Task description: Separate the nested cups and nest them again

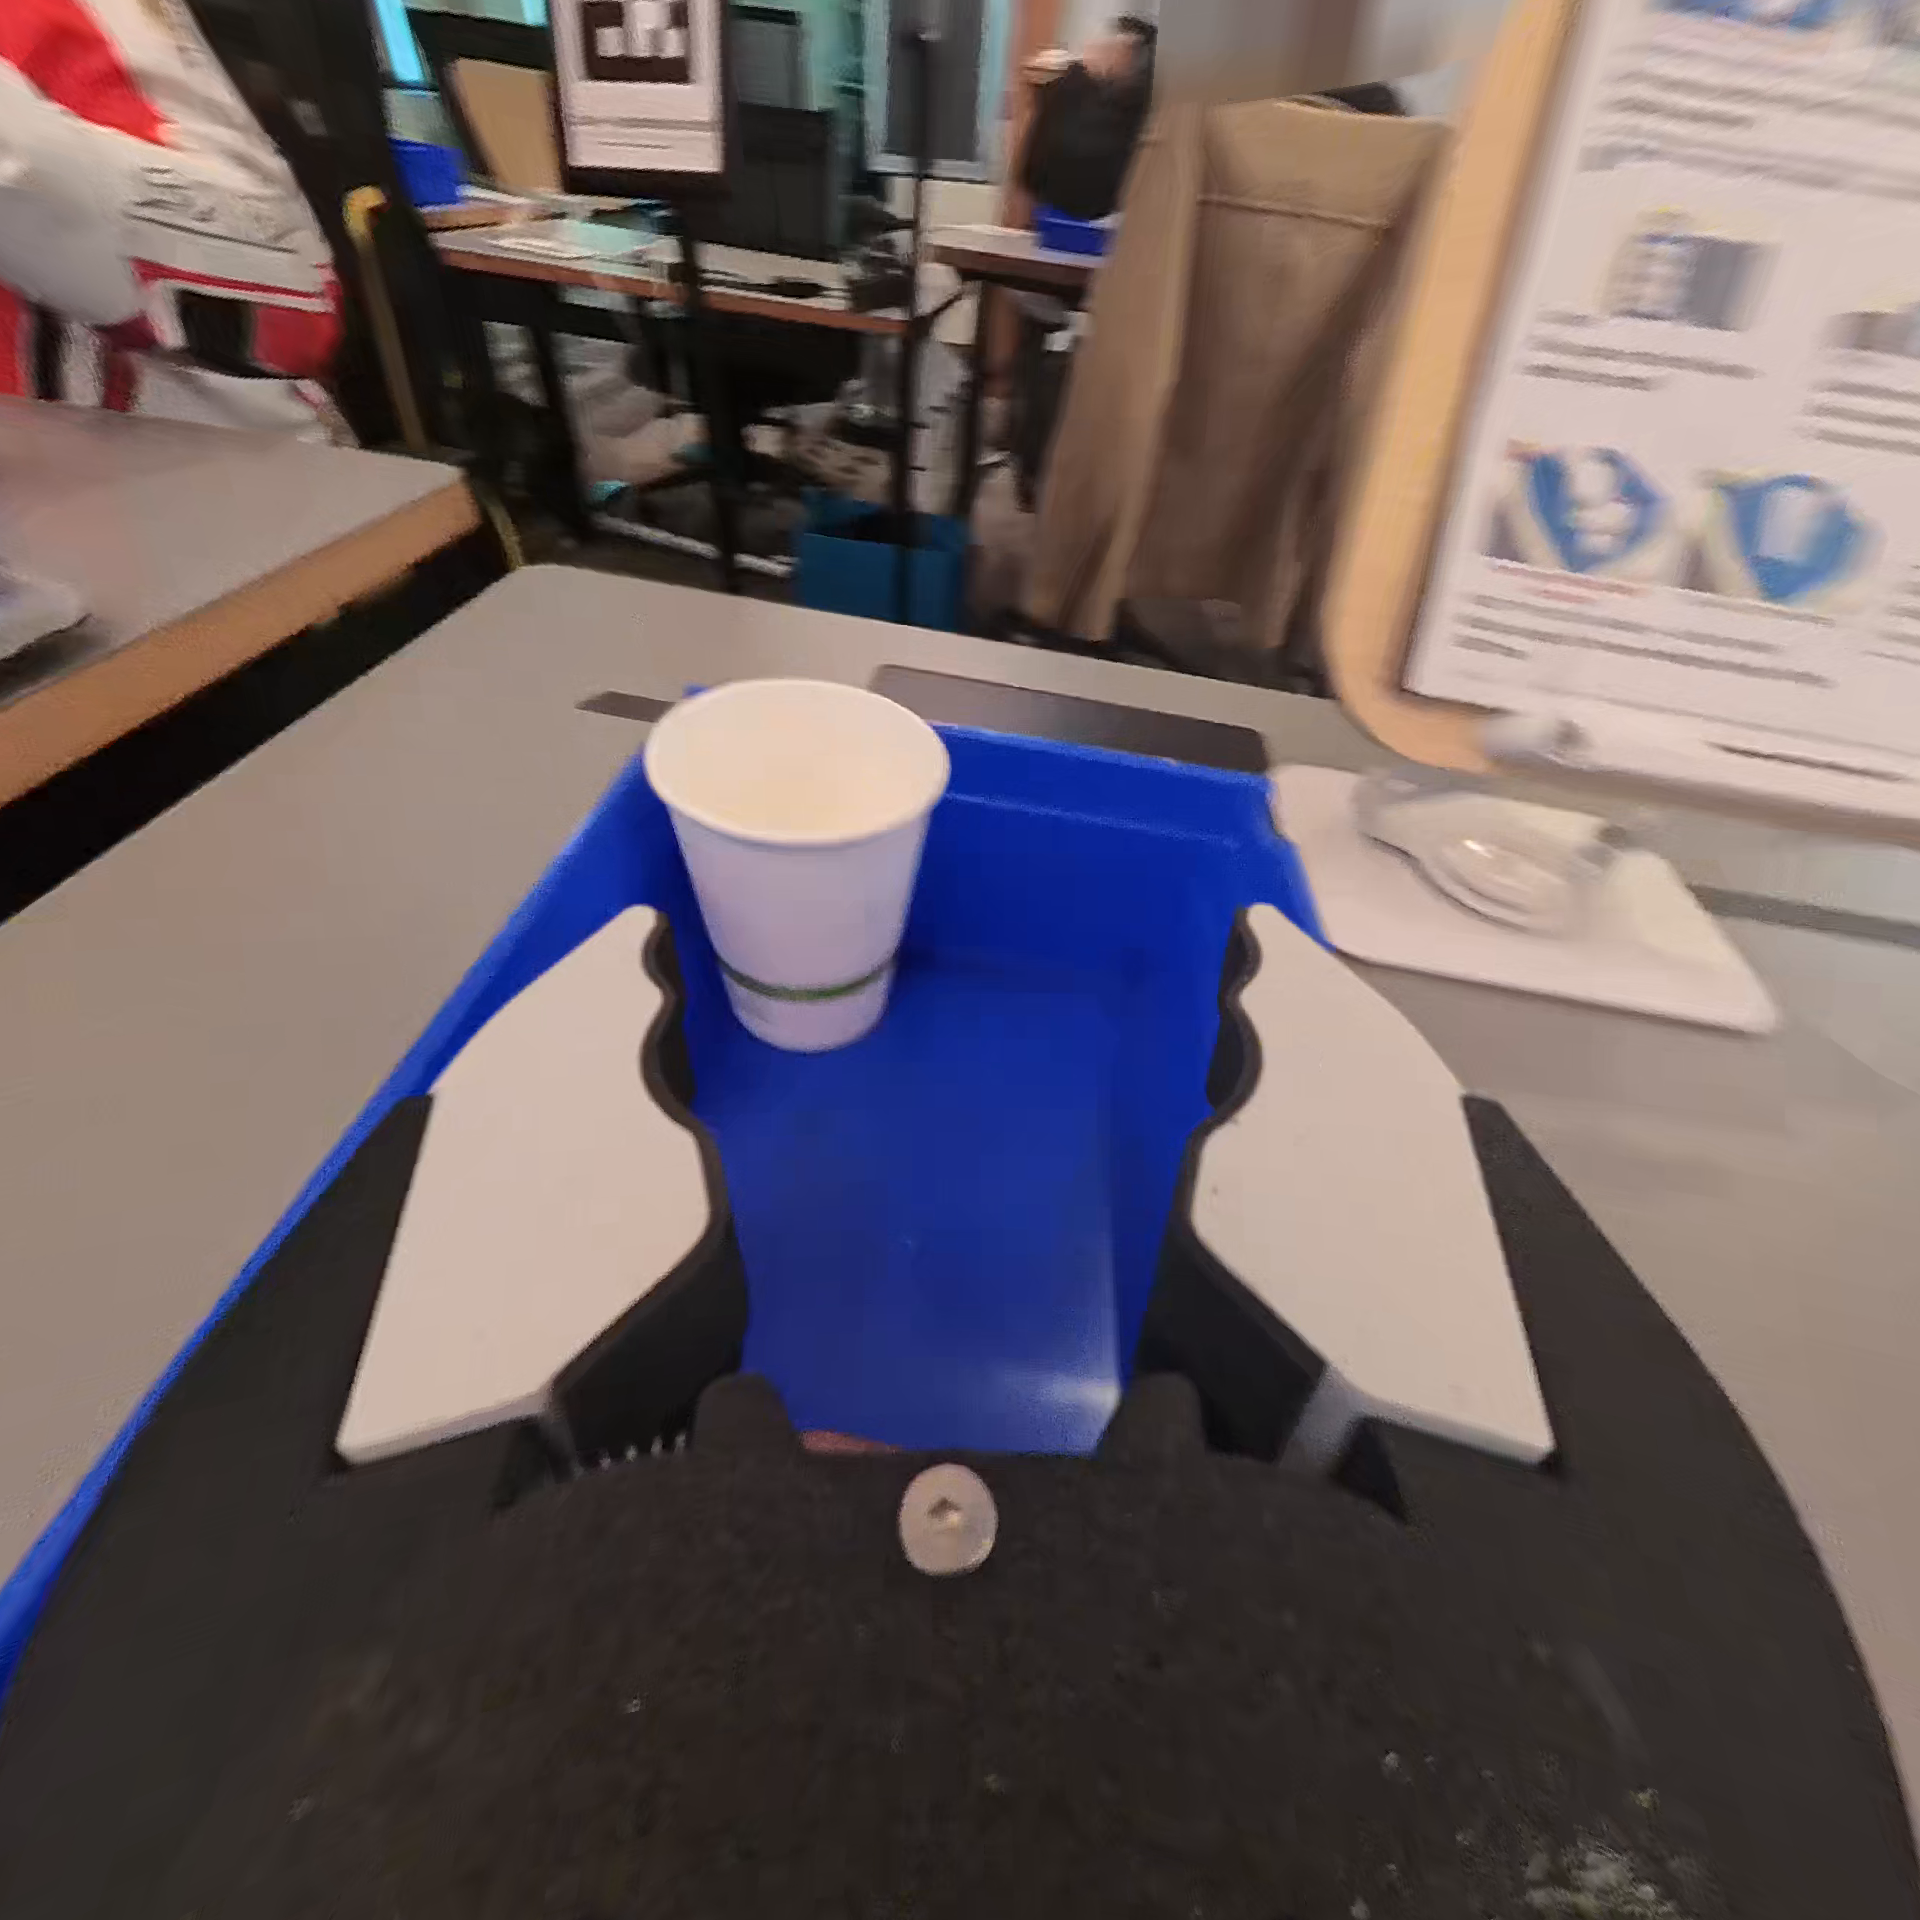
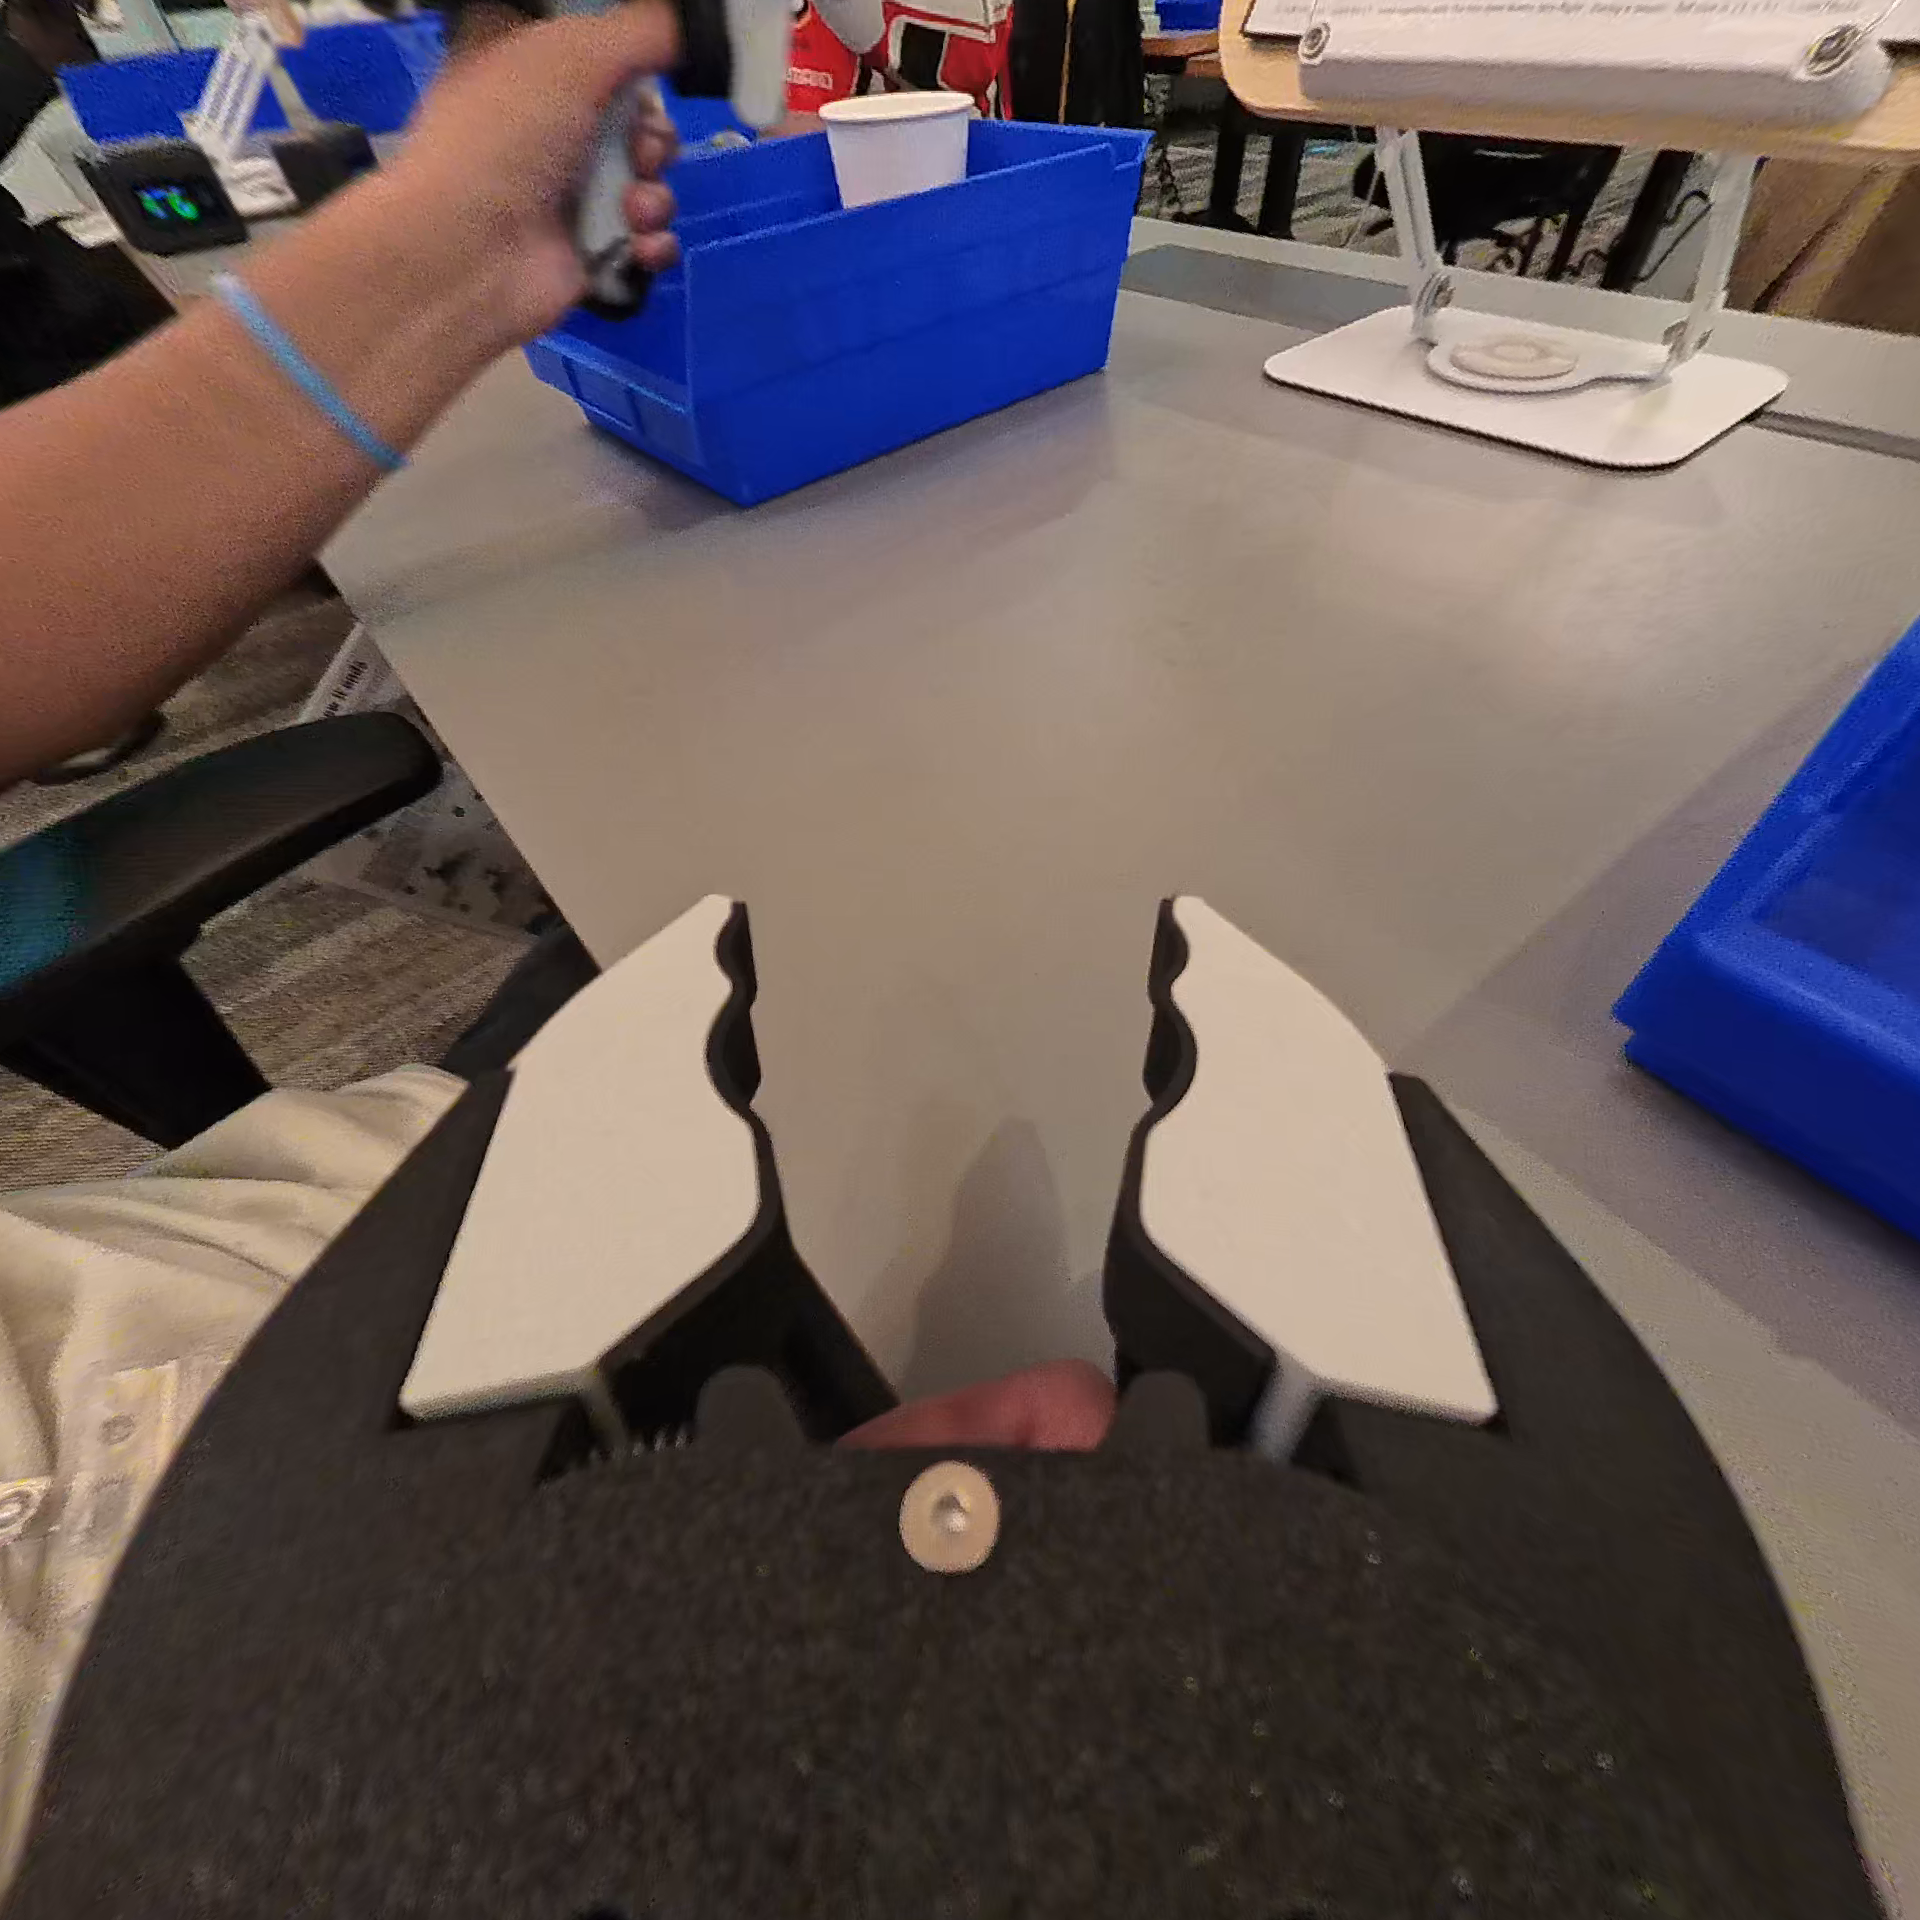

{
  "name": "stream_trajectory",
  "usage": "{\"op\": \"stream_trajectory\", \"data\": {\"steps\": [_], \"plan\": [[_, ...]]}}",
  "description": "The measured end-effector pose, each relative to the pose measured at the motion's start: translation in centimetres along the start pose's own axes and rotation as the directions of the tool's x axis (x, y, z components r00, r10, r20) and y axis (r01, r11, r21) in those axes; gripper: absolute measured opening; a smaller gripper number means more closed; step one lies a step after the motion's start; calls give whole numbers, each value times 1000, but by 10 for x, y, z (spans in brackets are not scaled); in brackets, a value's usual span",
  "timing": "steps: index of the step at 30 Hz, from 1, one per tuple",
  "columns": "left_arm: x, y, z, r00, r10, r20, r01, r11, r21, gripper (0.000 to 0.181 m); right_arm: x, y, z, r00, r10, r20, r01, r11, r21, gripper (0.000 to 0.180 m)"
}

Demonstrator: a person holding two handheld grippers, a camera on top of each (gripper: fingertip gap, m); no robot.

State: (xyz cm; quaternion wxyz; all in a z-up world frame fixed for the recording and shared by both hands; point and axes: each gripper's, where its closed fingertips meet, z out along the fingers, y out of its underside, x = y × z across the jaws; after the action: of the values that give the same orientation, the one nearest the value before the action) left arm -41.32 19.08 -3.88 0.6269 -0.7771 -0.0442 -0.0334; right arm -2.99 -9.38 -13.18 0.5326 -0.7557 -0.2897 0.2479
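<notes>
At twelve o'clock inside a blue bin, white paper cups stand seemingly still nested and untouched, while left gripper and right gripper gape empty.

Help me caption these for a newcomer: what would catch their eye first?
The bright blue bin on the grey table stands out, with a white paper cup standing upright at its far end. The left gripper hangs open over the bin just short of the cup. The right gripper, also open, is over bare tabletop, well back from the bin.
</notes>
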Motion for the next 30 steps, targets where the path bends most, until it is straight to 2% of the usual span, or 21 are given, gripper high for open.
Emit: {"op": "stream_trajectory", "data": {"steps": [2,4,7,11,12,16,20,24,27,30], "plan": [[-13,-2,38,996,-9,92,9,1000,-3,99,-2,0,-2,1000,1,6,-1,1000,3,72],[-24,5,71,985,-9,174,16,999,-39,107,-1,-3,-4,1000,-12,-4,12,1000,8,72],[-32,21,102,970,-26,240,53,993,-106,112,-1,-6,-7,1000,-6,1,6,1000,18,71],[-53,27,120,916,94,390,-39,989,-145,102,1,-4,-7,1000,13,11,-13,1000,9,69],[-57,31,123,908,113,405,-48,985,-166,96,2,-3,-7,1000,16,11,-16,1000,5,69],[-58,35,121,915,114,387,-33,977,-211,93,4,-1,-6,1000,9,0,-9,1000,-4,68],[-43,21,96,968,22,249,20,986,-163,91,5,-4,-9,1000,17,1,-17,1000,10,66],[-19,-16,30,998,64,16,-63,997,-45,90,10,-9,-14,999,33,-2,-33,999,33,66],[0,-41,-38,973,171,-156,-166,985,49,90,17,-17,-19,998,60,9,-61,995,73,66],[29,-33,-99,878,306,-367,-302,951,70,91,25,-21,-23,995,100,16,-102,989,105,64]]}}
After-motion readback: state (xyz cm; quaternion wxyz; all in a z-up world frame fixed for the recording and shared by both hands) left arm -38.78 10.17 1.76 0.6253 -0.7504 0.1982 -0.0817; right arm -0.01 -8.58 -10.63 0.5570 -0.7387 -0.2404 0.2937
